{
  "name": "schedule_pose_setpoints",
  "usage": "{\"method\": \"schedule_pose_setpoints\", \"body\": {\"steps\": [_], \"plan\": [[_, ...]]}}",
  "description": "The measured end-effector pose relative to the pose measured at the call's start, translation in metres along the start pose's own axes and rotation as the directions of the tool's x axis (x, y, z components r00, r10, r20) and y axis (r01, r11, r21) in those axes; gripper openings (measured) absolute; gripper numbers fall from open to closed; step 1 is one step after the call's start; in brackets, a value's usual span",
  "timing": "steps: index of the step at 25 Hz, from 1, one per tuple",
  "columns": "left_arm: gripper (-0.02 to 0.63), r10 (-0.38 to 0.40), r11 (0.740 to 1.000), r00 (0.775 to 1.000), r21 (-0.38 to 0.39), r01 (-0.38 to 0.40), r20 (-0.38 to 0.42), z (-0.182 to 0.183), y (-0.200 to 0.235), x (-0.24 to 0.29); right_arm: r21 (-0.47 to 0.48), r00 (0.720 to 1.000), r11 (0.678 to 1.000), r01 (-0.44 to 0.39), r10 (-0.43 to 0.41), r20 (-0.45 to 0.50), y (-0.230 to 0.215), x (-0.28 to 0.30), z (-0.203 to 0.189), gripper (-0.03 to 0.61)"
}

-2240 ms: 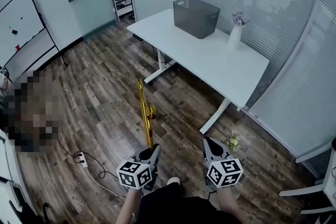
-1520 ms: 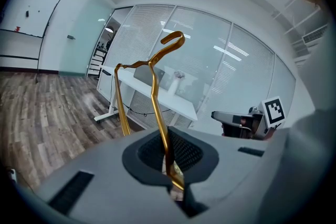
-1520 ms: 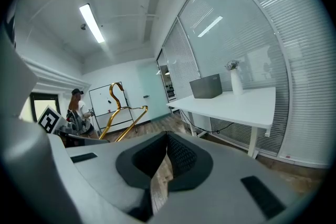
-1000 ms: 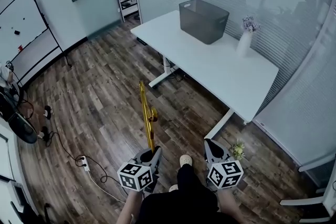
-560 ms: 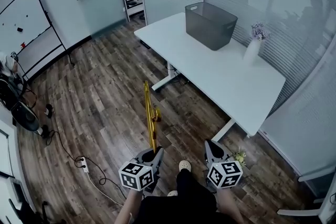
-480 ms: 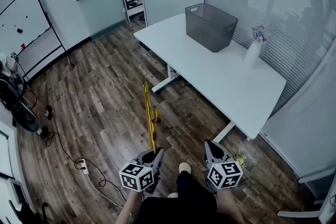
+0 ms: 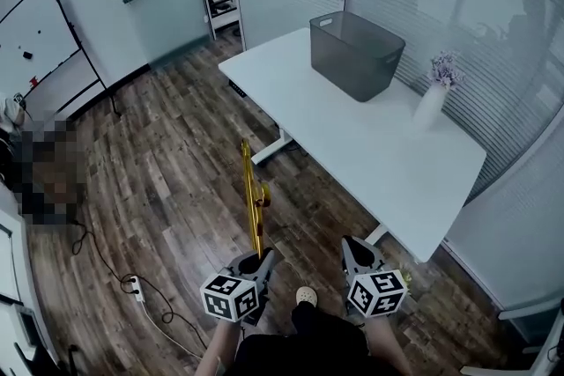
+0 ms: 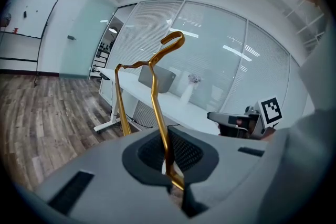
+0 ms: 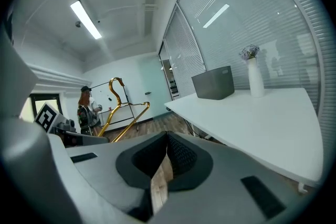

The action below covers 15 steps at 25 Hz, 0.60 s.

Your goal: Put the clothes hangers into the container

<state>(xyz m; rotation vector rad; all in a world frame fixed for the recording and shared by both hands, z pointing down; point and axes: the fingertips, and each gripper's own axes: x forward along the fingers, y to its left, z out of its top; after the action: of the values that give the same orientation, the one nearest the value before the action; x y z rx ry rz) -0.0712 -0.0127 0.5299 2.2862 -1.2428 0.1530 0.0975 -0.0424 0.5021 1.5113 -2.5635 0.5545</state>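
Wooden floor [image 7: 159, 180] is filling the head view; the white table [image 7: 379, 154] with the grey container [image 7: 357, 53] is standing well apart, ahead. In the left gripper view, the left gripper [image 8: 169, 160] is clamping tightly on the gold hanger [image 8: 157, 97] and holding it upright, probably for easy carrying. In the right gripper view, the right gripper [image 9: 165, 160] is gripping nothing, jaws together, seemingly waiting in reserve.
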Motion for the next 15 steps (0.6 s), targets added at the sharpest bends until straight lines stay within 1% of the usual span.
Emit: {"method": "schedule_pose_setpoints", "body": {"steps": [10, 15], "plan": [[0.008, 0.034, 0.999, 0.999, -0.012, -0.034, 0.016, 0.028, 0.022, 0.047, -0.012, 0.999, 0.999, -0.049, 0.049, -0.013, -0.030, 0.050, 0.024, 0.026], [0.008, 0.052, 0.999, 0.998, -0.012, -0.052, 0.037, 0.036, 0.030, 0.064, -0.021, 0.999, 0.998, -0.053, 0.053, -0.008, -0.046, 0.067, 0.031, 0.026]]}}
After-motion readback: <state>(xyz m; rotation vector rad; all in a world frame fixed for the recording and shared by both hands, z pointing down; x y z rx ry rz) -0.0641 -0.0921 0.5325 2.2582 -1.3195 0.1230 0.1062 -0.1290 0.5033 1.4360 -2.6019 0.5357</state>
